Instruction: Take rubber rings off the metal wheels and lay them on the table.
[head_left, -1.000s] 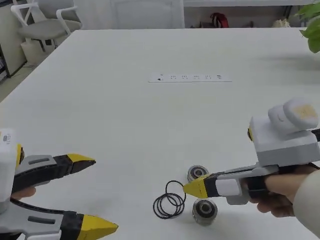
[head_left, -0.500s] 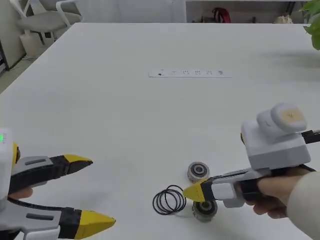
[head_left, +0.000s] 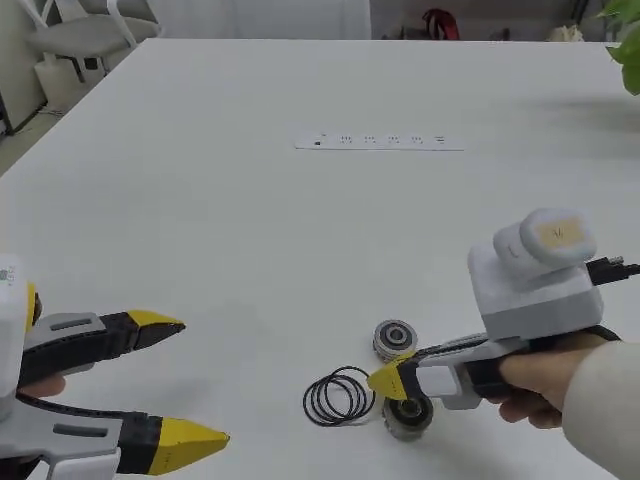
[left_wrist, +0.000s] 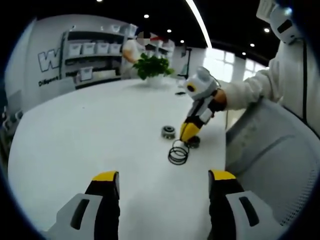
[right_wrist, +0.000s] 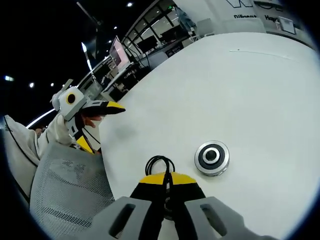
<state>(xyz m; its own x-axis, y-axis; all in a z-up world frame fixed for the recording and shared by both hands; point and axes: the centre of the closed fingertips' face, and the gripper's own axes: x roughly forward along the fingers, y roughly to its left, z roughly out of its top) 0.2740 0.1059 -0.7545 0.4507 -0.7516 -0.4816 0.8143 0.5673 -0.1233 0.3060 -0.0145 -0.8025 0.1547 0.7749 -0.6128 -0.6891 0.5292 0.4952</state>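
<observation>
Several rings (head_left: 338, 397) already piled on counter (head_left: 300, 220) beside near wheel (head_left: 408, 416); right gripper (head_left: 385, 381) jaws closed at that wheel; left gripper (head_left: 200, 381) jaws open, empty; far wheel (head_left: 396, 339) likely still to strip.

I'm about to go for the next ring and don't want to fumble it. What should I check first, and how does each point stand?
1. The left tool free: ok, jaws apart with nothing between them.
2. The right tool at a wheel: ok, its shut tips sit over the near wheel.
3. A ring caught in the right tool: cannot tell.
4. Removed rings flat on the table: ok.
5. The near wheel steadied: not ok, the left tool is well apart from it.
6. A ring on the far wheel: cannot tell.
</observation>
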